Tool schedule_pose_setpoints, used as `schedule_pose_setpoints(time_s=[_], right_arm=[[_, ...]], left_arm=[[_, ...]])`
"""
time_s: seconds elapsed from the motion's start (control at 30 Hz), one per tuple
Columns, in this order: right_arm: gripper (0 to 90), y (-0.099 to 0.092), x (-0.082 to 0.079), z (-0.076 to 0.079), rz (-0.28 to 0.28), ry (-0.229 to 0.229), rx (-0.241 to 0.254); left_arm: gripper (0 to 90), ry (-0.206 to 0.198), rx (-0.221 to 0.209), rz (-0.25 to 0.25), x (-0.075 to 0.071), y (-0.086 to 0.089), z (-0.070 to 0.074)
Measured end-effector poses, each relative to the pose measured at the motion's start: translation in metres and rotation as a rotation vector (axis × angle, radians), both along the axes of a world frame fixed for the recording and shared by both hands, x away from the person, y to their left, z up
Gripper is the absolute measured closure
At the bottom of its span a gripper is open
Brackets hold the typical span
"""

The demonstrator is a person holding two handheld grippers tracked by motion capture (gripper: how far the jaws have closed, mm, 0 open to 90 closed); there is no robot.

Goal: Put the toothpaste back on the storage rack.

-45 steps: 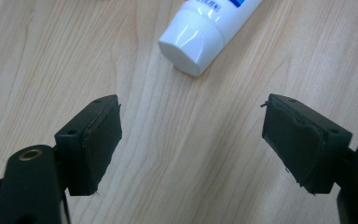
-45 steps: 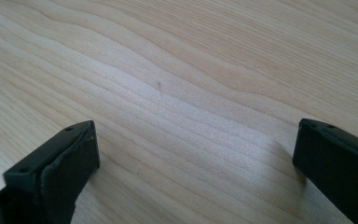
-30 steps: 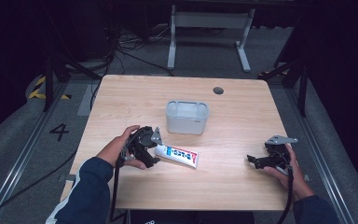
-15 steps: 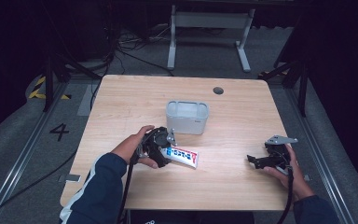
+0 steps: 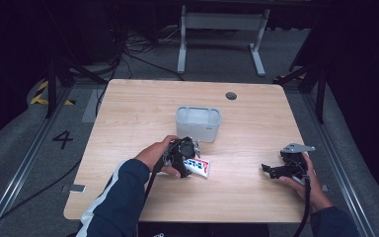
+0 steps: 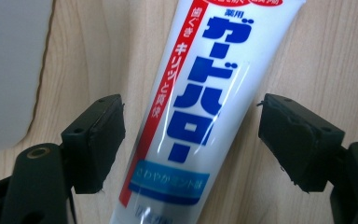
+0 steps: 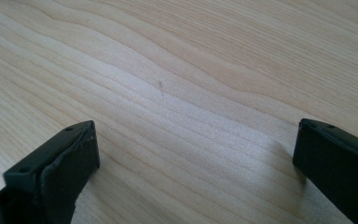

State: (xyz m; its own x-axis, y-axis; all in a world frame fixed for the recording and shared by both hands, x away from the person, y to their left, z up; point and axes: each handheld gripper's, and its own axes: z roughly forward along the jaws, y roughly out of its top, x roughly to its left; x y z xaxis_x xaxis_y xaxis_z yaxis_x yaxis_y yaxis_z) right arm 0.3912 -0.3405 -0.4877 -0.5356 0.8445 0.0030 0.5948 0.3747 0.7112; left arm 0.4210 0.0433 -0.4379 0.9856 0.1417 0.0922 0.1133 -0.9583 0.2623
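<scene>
Blue Japanese lettering "ガードハロー" along the white toothpaste tube (image 6: pixel 200 102) (red "キリッと爽快" beside it), and a black "4" painted on the grey floor (image 5: pixel 62 139).

Tabletop (image 5: pixel 256 197) evenly lit from overhead; surroundings fall to near black. High view soft, slightly grainy. Toothpaste tube (image 6: pixel 191 112) shows streaky glare, print sharp. Right gripper view: soft shadows beside the jaws, grain crisp mid-frame.

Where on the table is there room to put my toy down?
The far left corner of the table is bare, and so is the wood between the toothpaste tube and the right hand-held gripper. It is crowded around the grey bin and left hand-held gripper.
</scene>
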Motion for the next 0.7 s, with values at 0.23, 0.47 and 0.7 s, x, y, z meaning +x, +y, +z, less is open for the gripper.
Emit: schedule_pose_setpoints(time_s=[0.23,0.47,0.7], right_arm=[[0.3,0.0,0.0,0.0,0.001,0.0,0.0],[0.3,0.0,0.0,0.0,0.001,0.0,0.0],[0.3,0.0,0.0,0.0,0.002,0.0,0.0]], left_arm=[[26.2,0.026,0.011,-0.018,0.003,-0.01,-0.004],[31.3,0.06,0.005,-0.03,0.006,-0.014,-0.007],[37.4,0.074,0.007,-0.042,0.008,-0.014,-0.005]])
